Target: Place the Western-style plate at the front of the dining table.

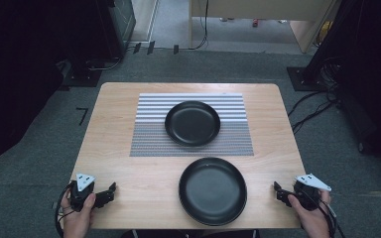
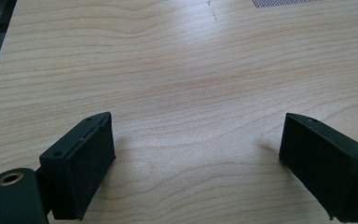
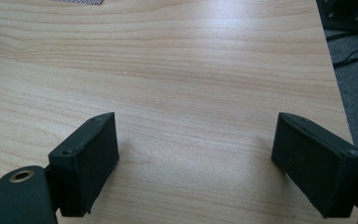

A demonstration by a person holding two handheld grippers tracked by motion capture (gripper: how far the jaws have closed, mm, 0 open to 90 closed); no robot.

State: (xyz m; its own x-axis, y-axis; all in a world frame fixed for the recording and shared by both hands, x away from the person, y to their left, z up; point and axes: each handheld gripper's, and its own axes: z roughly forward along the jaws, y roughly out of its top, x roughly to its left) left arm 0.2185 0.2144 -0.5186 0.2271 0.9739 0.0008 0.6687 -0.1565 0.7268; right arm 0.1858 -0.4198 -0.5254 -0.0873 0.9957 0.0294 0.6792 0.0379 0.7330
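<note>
Black jaws stand spread wide on both grippers, each resting low over pale wood and holding nothing. The left gripper (image 1: 104, 194) sits at the near left corner of the counter (image 1: 124, 163), gripped by a hand (image 1: 77, 218); the right gripper (image 1: 282, 192) mirrors it at the near right edge, in the other hand (image 1: 311, 215). In each gripper view, bare wood grain runs between the jaws.

Between the two, close to the near edge, lies a black plate (image 1: 213, 190) — shallow, glossy, round. Farther back a second black plate (image 1: 192, 123) rests on a grey striped placemat (image 1: 149, 136) at the middle of the counter.

The near plate looks the likelier one to be picked up, and there the risks begin. Its rim is low and smooth, so a jaw that bites only the lip could slip — the plate would then tilt or drop. It also lies close to the counter's front edge; a nudge from either side could slide it towards the person. Setting it onto the far plate off-centre could leave it rocking, or drag the placemat askew.
</note>
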